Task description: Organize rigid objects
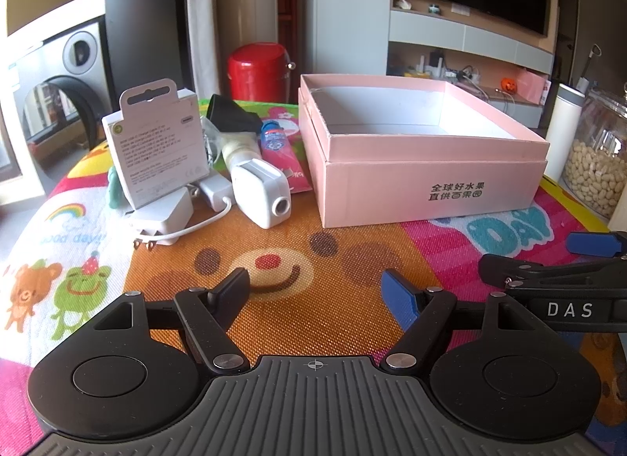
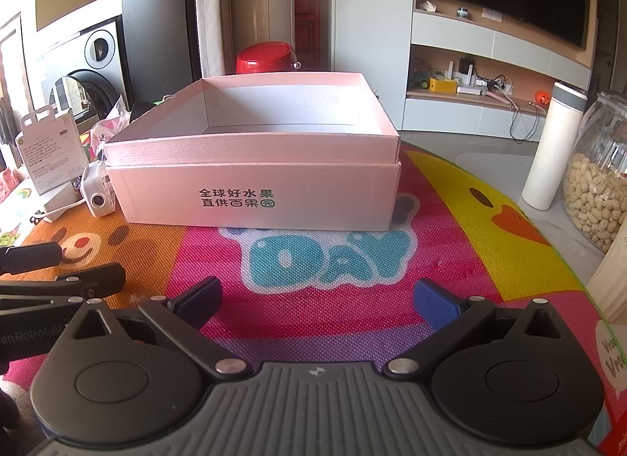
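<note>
While the pink box (image 2: 254,189) sits open and bare inside at the far middle of the surface (image 2: 313,299), both tools hover low over the colourful mat. The left gripper (image 1: 315,291) is spread wide with nothing between its fingers, and the right gripper (image 2: 317,299) is released too. Left of the box cluster the white charger (image 1: 260,191), a cable package (image 1: 156,146) and a pink tube (image 1: 280,150).
</note>
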Available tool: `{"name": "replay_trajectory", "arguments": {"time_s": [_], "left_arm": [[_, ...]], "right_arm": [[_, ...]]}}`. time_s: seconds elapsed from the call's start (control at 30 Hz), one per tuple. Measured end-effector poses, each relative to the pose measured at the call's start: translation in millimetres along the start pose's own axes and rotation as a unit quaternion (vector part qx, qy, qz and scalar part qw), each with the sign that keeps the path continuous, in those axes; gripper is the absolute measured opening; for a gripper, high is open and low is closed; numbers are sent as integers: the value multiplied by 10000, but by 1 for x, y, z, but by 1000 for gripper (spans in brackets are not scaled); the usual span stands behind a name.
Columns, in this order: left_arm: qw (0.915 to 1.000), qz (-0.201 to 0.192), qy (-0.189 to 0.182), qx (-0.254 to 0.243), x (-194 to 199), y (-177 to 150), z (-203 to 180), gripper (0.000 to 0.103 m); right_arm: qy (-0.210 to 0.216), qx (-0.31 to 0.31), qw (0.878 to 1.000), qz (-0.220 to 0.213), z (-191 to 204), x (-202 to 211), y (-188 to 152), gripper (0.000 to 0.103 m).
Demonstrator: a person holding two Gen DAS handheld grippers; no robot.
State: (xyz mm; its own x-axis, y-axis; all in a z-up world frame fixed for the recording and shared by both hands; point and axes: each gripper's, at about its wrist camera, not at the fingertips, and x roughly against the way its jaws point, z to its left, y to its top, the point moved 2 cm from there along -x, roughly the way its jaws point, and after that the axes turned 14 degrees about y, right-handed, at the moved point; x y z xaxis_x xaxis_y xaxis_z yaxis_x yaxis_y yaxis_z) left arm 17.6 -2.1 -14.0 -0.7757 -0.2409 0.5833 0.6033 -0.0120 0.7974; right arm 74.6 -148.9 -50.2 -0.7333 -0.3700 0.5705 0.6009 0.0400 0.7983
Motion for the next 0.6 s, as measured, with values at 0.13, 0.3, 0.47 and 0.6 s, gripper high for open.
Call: {"name": "replay_trajectory", "arguments": {"time_s": [0.13,0.3,0.47,0.6], "left_arm": [[10000,5,-27,31,0,0,1,79],[9997,13,-149,217,1,1,9,76],[9980,-275,-149,555,15,12,42,75],[9931,-607,-26,1000,29,31,99,75]], "right_arm": [[114,55,9998,143,-1,-1,4,103],[390,175,9974,583,-8,1,11,103],[333,236,9964,738,-6,2,13,103],[285,273,9957,837,-4,3,13,103]]}}
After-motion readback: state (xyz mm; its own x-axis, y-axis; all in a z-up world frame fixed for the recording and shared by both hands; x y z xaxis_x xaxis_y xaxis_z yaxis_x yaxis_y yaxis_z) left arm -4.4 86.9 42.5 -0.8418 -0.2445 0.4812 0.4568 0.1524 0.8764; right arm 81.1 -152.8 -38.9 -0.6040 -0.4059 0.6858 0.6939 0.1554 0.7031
